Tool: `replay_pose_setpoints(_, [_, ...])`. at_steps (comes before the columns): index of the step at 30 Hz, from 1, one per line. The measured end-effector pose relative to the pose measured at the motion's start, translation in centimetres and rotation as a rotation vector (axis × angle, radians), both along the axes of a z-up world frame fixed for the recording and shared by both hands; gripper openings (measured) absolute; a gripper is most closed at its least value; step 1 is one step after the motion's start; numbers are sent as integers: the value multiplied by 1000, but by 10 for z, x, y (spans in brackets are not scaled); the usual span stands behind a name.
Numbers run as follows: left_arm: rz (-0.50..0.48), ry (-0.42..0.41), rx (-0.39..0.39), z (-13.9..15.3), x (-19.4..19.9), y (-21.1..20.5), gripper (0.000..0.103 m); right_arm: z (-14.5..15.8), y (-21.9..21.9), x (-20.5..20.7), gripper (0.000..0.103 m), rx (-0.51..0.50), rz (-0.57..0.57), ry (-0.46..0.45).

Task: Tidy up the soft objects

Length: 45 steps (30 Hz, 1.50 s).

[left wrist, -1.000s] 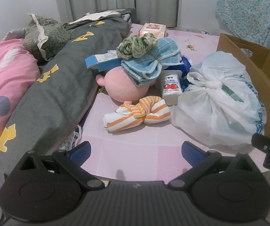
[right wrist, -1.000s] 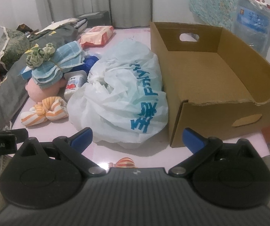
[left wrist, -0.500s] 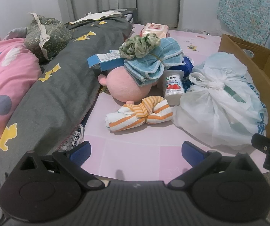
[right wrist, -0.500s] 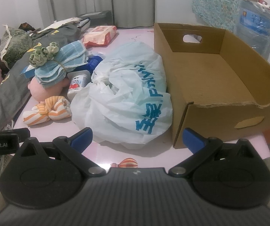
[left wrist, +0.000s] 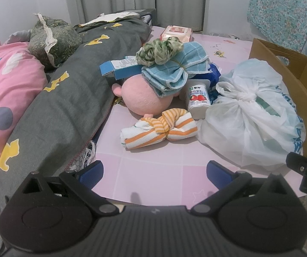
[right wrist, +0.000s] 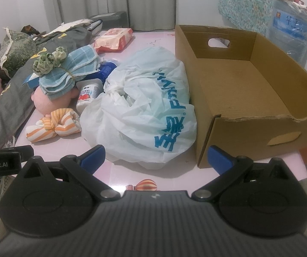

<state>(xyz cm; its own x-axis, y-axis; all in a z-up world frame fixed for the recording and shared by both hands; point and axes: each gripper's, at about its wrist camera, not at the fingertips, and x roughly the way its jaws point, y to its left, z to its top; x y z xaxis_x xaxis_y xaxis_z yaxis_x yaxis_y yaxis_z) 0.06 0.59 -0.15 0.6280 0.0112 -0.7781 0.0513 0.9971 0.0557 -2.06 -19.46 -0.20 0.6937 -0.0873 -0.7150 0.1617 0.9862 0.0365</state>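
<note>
**Both grippers edged nearer the pile; nothing held**

Since a second ago both views have crept slightly forward; the objects lie as they did. Left gripper (left wrist: 154, 172) and right gripper (right wrist: 157, 155) hover above the pink mat (left wrist: 153, 171), jaws spread wide, empty.

Orange-striped towel bundle (left wrist: 158, 128) lies alone on the mat, just ahead of the left gripper. Behind it the pink plush (left wrist: 143, 98) sits under the blue towel bundle (left wrist: 175, 72), a green scrunchie (left wrist: 158, 50) on top. A strawberry-label bottle (left wrist: 198, 98) touches the white plastic bag (right wrist: 145, 111), which lies between the pile and the cardboard box (right wrist: 250, 132).

Only the right view shows the box floor, bare. Only the left view shows the pink quilt (left wrist: 7, 85) well. Contents of the bag: unclear.
</note>
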Motion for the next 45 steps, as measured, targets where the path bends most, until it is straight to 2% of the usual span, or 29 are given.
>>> replay_pose_setpoints(13, [2, -7, -1, 0, 1, 4, 103, 2, 2, 0, 102, -11, 5, -8])
replay_pose_setpoints(18, [8, -57, 0, 12, 8, 12, 103, 23, 14, 3, 102, -99, 56, -93])
replay_pose_setpoints(22, [31, -125, 1, 27, 18, 23, 103, 49, 13, 20, 102, -87, 114, -154])
replay_pose_setpoints(27, [57, -195, -5, 40, 38, 42, 103, 78, 11, 56, 102, -54, 165, -210])
replay_pose_setpoints(30, [57, -200, -9, 42, 54, 51, 103, 91, 16, 79, 102, -22, 247, -230])
replay_pose_setpoints(34, [66, -211, -30, 38, 70, 63, 102, 107, 33, 128, 102, 39, 361, -212])
replay_pose_setpoints(37, [82, -215, -46, 34, 84, 73, 100, 112, 61, 170, 102, 1, 447, -221])
replay_pose_setpoints(39, [93, -214, -57, 33, 92, 80, 99, 110, 84, 200, 102, -45, 506, -216])
replay_pose_setpoints(41, [106, -208, -59, 30, 99, 86, 96, 99, 106, 232, 101, -59, 557, -170])
replay_pose_setpoints(45, [123, -195, -68, 29, 110, 97, 80, 68, 131, 275, 90, -79, 600, -58])
